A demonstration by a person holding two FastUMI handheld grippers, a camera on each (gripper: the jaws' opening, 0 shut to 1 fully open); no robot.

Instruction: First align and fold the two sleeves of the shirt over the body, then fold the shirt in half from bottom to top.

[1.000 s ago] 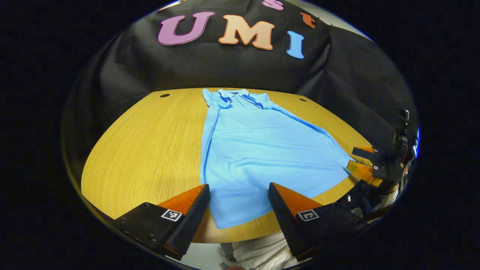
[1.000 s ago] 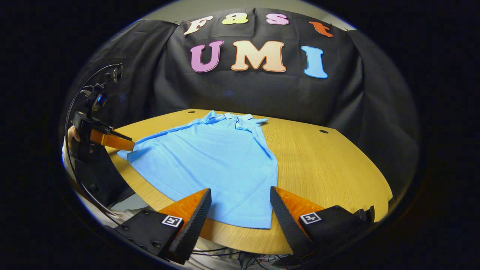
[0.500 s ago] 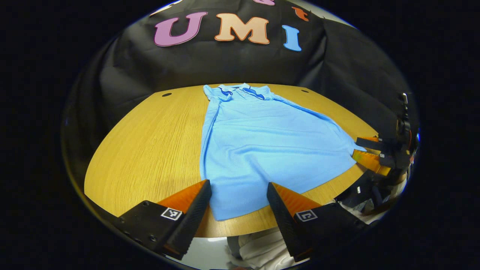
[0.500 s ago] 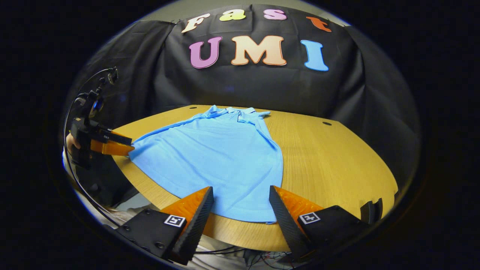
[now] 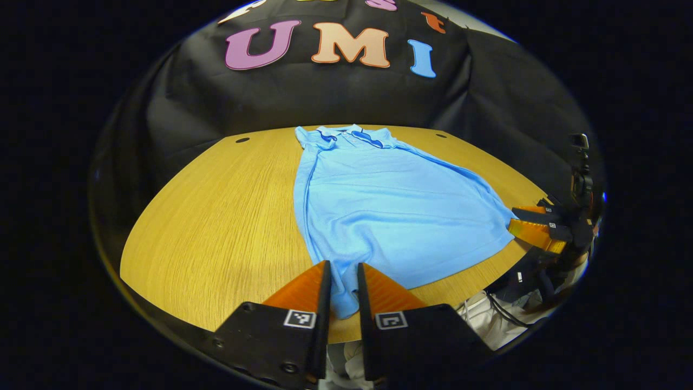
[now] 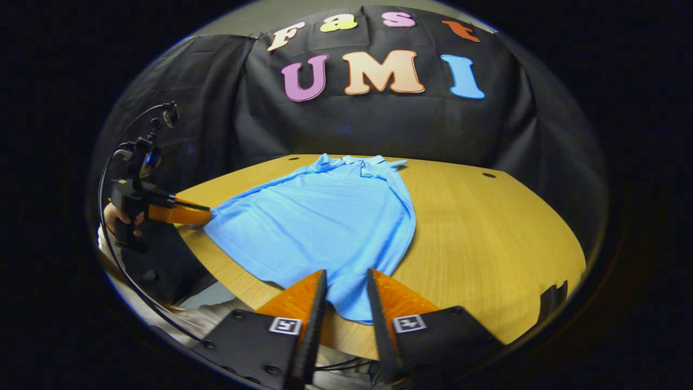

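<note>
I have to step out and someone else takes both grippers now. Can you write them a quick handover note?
Left gripper: closed on the shirt's near hem corner at the table's front edge.
Right gripper: closed on the other hem corner.
Shirt: lies flat on the table, collar at the far end, sleeves already folded in over the body.
Done: sleeve folds, both bottom corners gripped.
Left: lift the hem and carry it up to the collar, then release.

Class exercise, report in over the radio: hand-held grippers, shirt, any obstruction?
Left hand-held gripper shut on shirt hem corner. Right hand-held gripper shut on the other corner. Sleeves already folded in, shirt flat on table. Nothing in the way.
</note>
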